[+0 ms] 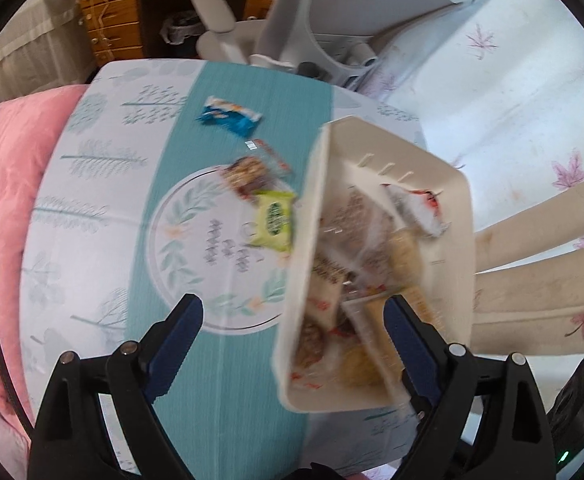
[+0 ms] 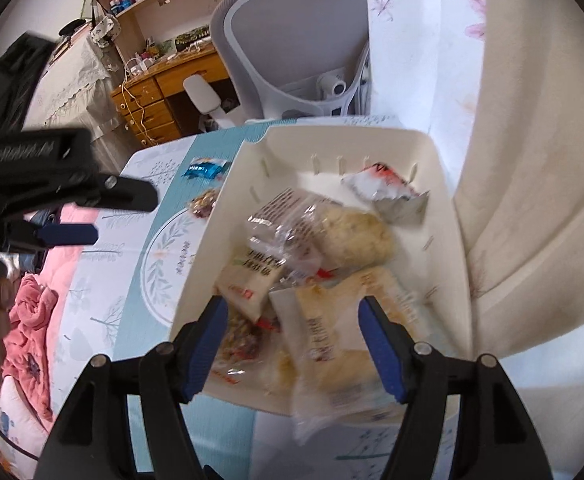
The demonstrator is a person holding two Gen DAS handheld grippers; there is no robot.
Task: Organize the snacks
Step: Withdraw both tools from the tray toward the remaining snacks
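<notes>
Snack bin (image 2: 444,216) beneath right gripper (image 2: 294,344)

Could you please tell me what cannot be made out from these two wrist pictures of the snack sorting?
- Snack packets in the white bin: printing is motion-blurred in both views, so brands are unreadable.
- Green packet: hidden in the right wrist view by the bin's wall.
- Right gripper: a clear packet lies between its fingers; contact is lost in blur.
- Blue packet: label too small to read in either view.
</notes>
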